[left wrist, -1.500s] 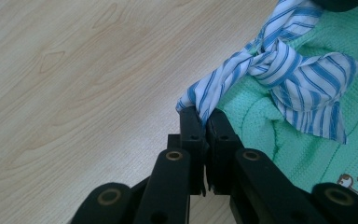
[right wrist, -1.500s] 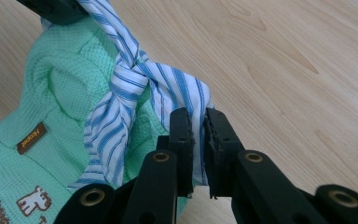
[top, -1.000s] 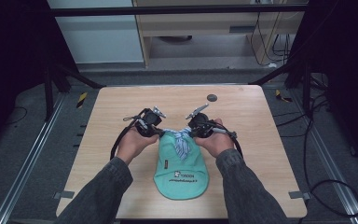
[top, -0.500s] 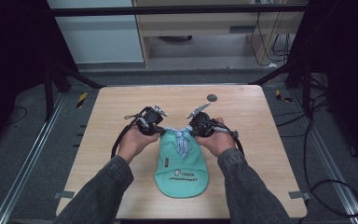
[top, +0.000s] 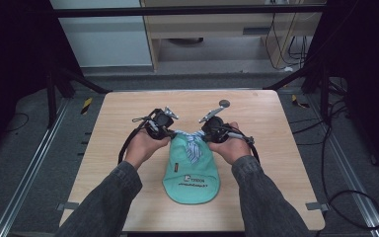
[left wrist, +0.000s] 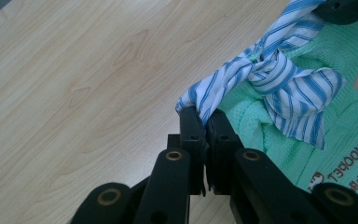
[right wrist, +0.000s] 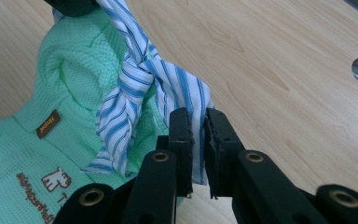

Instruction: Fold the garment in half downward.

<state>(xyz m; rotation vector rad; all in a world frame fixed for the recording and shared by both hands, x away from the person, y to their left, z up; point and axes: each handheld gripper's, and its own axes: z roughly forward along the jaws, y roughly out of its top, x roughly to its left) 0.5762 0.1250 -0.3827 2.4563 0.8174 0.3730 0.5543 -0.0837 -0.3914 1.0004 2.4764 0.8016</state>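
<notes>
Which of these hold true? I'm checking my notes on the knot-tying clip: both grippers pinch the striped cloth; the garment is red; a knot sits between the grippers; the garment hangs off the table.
1. Both the left gripper and right gripper pinch the striped cloth: true.
2. The garment is red: false, it is mint green.
3. A knot sits between the grippers: true.
4. The garment hangs off the table: false, it lies flat on it.

A light wooden table fills the middle of the high view. Near its upper right edge lies a small round grey disc, perhaps a cable hole cover. A pale cabinet stands at upper left, cables hang at upper right, and metal rails run down both sides.
</notes>
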